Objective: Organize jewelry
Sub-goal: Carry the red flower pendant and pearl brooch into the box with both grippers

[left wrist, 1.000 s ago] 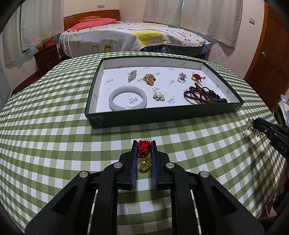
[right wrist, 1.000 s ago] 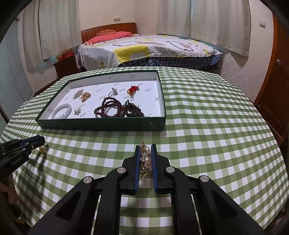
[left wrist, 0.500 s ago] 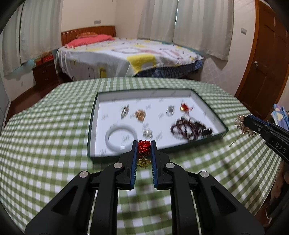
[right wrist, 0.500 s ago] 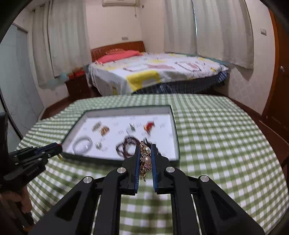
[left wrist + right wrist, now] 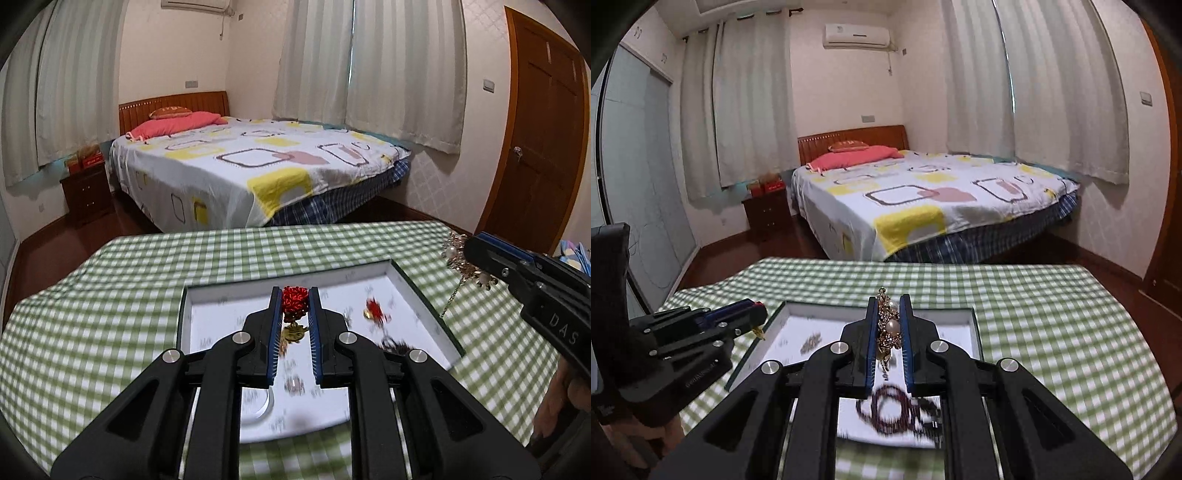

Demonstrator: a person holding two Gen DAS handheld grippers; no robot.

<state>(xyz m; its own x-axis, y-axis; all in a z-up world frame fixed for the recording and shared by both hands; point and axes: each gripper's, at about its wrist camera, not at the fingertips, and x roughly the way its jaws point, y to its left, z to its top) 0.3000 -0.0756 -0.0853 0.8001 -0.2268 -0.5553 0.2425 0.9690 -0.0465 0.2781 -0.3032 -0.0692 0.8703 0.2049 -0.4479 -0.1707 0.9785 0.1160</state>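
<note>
My left gripper [image 5: 295,295] is shut on a red and gold brooch [image 5: 294,301] and holds it above the white-lined green tray [image 5: 421,299]. My right gripper [image 5: 889,304] is shut on a gold pearl brooch [image 5: 890,325] above the same tray [image 5: 975,334]. The right gripper also shows at the right of the left wrist view [image 5: 476,247] with the pearl brooch [image 5: 460,258] hanging from it. A dark bead necklace [image 5: 894,410] and a red charm [image 5: 375,308] lie in the tray, blurred.
The tray sits on a round table with a green checked cloth [image 5: 110,314]. A bed [image 5: 251,173] stands beyond the table, a nightstand [image 5: 86,192] at its left, a wooden door [image 5: 535,129] at the right.
Both grippers have risen and moved forward over the tray with their brooches held. The views have tilted up, so the room fills more of each frame.
</note>
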